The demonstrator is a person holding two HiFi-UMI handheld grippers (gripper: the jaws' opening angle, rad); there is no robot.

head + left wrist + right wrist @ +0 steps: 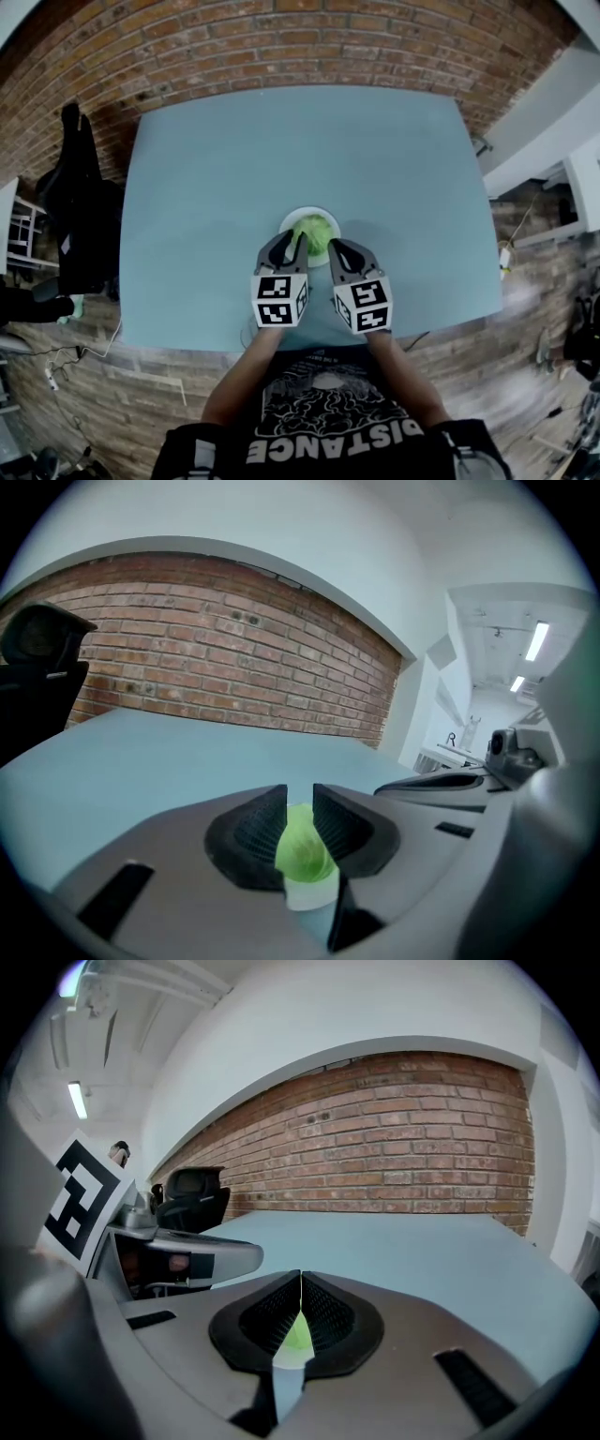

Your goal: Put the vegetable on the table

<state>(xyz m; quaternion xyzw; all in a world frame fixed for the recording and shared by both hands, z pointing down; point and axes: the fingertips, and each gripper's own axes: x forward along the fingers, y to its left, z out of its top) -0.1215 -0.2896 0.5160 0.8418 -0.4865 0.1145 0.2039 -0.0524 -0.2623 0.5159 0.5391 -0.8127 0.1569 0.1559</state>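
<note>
A green leafy vegetable lies in a small white bowl on the light blue table, near its front edge. My left gripper reaches the bowl's left rim with its jaws a narrow gap apart. In the left gripper view the vegetable and the bowl show through that gap, just beyond the tips. My right gripper sits at the bowl's right rim. In the right gripper view its jaws meet at the tips, with the vegetable showing below them.
A black office chair stands off the table's left side. The brick wall runs behind the table's far edge. Cables lie on the floor at the lower left. The person's torso is close to the front edge.
</note>
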